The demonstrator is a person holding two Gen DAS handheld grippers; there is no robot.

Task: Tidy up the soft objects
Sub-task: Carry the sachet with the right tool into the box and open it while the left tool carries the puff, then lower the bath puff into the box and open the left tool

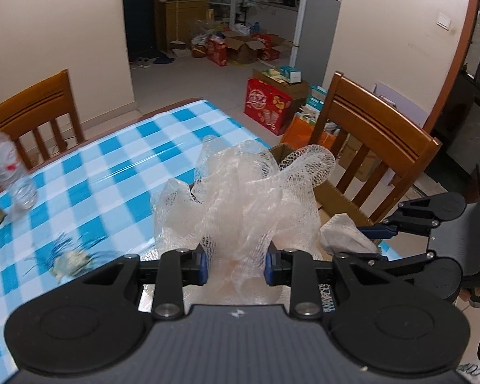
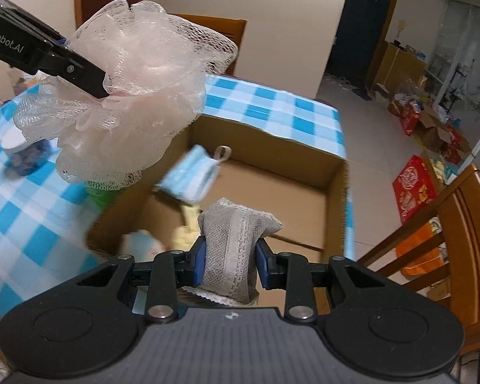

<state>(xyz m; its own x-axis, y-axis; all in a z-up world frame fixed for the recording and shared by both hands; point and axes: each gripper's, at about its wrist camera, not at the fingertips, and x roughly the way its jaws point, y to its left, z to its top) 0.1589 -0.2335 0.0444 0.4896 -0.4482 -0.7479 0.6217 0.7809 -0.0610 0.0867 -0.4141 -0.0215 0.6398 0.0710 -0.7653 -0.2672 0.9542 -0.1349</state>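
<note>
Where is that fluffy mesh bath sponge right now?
The mesh sponge is clamped in the left gripper, held in the air over the checked table's edge, beside the open cardboard box.

Blue-checked table (image 1: 105, 166) — a plastic bottle (image 1: 6, 166) standing near its edge, a cardboard box (image 2: 336, 192) alongside.

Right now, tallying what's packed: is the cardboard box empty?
Not empty: the open cardboard box holds a blue face mask and other soft items.

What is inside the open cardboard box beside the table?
A light blue face mask, something pale yellow and a whitish item. The held grey cloth hides part of the cardboard box.
</note>
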